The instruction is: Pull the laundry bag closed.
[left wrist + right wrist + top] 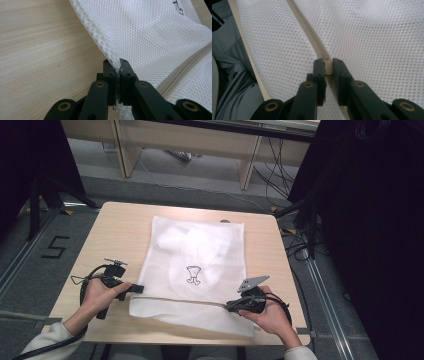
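Observation:
A white mesh laundry bag (200,250) lies flat on the wooden table (115,235), with a beige zipper (180,299) running across its near end. My left gripper (137,289) is shut on the bag's left edge; in the left gripper view the mesh (150,37) is pinched between the closed jaws of that gripper (118,65). My right gripper (228,305) sits at the zipper's right part. In the right gripper view this gripper (327,65) is shut on the beige zipper pull (327,68), with the zipper (312,32) running away from it.
A small black drawing (193,275) marks the bag's middle, and pale cloth shows inside. The table's near edge (247,50) runs beside the bag, with the person's grey clothing (234,75) below it. Cables and dark stands lie on the floor around the table.

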Action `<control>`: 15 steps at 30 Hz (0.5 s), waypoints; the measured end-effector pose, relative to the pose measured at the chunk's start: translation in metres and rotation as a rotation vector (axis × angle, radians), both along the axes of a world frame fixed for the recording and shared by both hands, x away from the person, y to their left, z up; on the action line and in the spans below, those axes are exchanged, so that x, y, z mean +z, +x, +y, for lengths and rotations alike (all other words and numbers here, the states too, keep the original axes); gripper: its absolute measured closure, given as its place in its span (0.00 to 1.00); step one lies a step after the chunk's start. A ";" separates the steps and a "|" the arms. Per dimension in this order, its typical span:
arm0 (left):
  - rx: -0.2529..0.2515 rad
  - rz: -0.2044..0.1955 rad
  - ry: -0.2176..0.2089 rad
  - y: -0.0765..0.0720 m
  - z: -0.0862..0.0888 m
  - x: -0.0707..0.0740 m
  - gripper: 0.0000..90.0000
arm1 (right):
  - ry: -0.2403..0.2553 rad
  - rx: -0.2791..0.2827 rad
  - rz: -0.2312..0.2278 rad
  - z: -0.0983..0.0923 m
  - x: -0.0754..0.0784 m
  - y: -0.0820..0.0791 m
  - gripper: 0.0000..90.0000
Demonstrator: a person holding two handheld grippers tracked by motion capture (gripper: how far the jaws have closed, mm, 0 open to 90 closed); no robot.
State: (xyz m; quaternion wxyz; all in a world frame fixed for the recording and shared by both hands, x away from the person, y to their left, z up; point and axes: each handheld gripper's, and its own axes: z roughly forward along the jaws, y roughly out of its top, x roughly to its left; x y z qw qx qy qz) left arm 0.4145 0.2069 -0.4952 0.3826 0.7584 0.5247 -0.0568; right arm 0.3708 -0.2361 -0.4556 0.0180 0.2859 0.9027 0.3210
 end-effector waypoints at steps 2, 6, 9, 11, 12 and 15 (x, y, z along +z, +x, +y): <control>0.000 0.000 -0.004 0.000 0.000 0.000 0.94 | -0.007 0.001 -0.006 -0.001 0.000 0.000 0.92; 0.000 0.001 -0.004 0.000 0.000 0.000 0.94 | 0.032 -0.025 -0.002 -0.002 -0.003 -0.002 0.92; 0.001 0.000 -0.004 0.000 0.000 0.000 0.95 | 0.014 -0.015 -0.014 -0.002 -0.003 -0.002 0.91; 0.000 0.002 -0.005 0.000 0.000 0.000 0.94 | -0.001 -0.009 -0.004 -0.004 -0.001 -0.001 0.91; 0.000 0.000 -0.005 0.000 0.000 0.000 0.94 | -0.001 -0.012 -0.003 -0.005 -0.001 -0.001 0.92; 0.001 0.003 -0.005 0.000 0.000 0.000 0.94 | -0.006 -0.014 -0.003 -0.006 0.000 -0.001 0.91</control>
